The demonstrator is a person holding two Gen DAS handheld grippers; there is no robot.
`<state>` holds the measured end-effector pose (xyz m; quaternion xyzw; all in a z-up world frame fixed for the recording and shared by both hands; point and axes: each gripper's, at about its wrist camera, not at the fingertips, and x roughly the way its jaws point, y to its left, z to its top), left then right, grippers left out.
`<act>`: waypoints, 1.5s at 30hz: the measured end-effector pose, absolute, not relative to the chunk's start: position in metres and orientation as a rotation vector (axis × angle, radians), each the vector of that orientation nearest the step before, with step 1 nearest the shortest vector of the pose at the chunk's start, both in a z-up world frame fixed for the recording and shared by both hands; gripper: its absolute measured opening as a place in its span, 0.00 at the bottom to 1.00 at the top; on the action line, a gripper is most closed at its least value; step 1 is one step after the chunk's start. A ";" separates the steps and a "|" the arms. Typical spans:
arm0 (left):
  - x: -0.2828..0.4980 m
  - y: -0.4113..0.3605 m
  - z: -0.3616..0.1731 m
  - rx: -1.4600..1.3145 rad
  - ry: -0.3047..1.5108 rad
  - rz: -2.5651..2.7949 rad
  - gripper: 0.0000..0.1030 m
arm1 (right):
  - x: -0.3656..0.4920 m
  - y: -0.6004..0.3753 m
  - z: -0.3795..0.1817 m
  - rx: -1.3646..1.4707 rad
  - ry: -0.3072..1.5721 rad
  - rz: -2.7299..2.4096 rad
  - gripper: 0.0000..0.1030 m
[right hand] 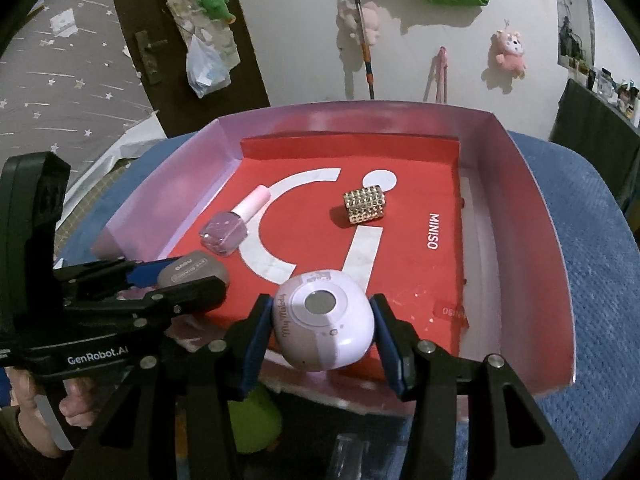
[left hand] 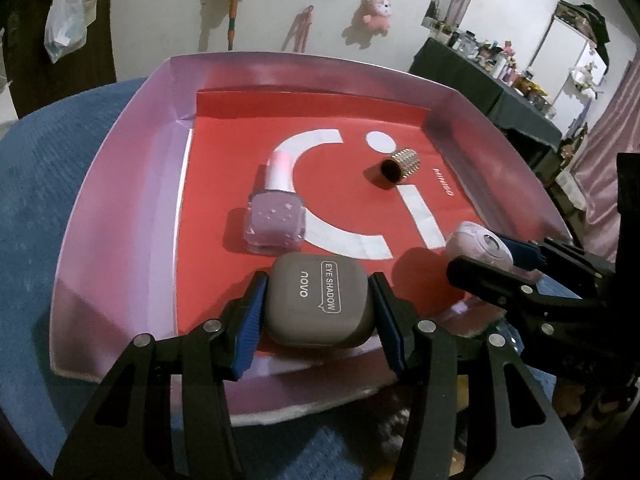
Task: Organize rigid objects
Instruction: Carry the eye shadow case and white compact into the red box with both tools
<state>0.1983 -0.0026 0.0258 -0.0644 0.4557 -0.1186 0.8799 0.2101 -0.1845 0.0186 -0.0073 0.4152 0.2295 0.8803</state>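
Observation:
My left gripper [left hand: 318, 312] is shut on a taupe eye shadow case [left hand: 318, 300] and holds it over the near edge of the red-lined box [left hand: 120, 184]. My right gripper [right hand: 322, 324] is shut on a lilac rounded case [right hand: 324, 320] with a mirror disc, also over the box's near edge. Each gripper shows in the other's view: the right gripper [left hand: 500, 258] with the lilac case [left hand: 476, 246], the left gripper [right hand: 176, 276] with the taupe case [right hand: 192, 272]. In the box lie a lilac nail polish bottle [left hand: 276, 216] [right hand: 230, 228] and a gold studded cylinder [left hand: 400, 164] [right hand: 365, 203].
The box sits on a blue textured surface [left hand: 48, 200] [right hand: 592, 280]. A green object [right hand: 256, 420] lies below the box's near edge. Plush toys hang on the white wall [right hand: 304, 40] behind. A dark cluttered table [left hand: 500, 84] stands at the far right.

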 end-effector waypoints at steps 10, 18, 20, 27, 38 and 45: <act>0.220 0.002 0.022 -0.126 0.942 -0.209 0.47 | 0.232 -0.175 0.015 -0.040 0.863 0.432 0.51; 0.234 0.002 0.021 -0.124 0.937 -0.193 0.47 | 0.247 -0.172 0.023 -0.029 0.869 0.394 0.51; 0.237 0.002 0.021 -0.119 0.936 -0.189 0.47 | 0.250 -0.172 0.025 -0.038 0.854 0.374 0.51; 0.238 0.004 0.021 -0.121 0.936 -0.191 0.47 | 0.264 -0.177 0.016 0.012 0.918 0.373 0.51; 0.240 0.002 0.021 -0.119 0.944 -0.183 0.47 | 0.270 -0.175 0.010 -0.034 0.982 0.341 0.51; 0.240 0.002 0.021 -0.118 0.944 -0.185 0.47 | 0.270 -0.176 0.009 -0.025 0.984 0.346 0.51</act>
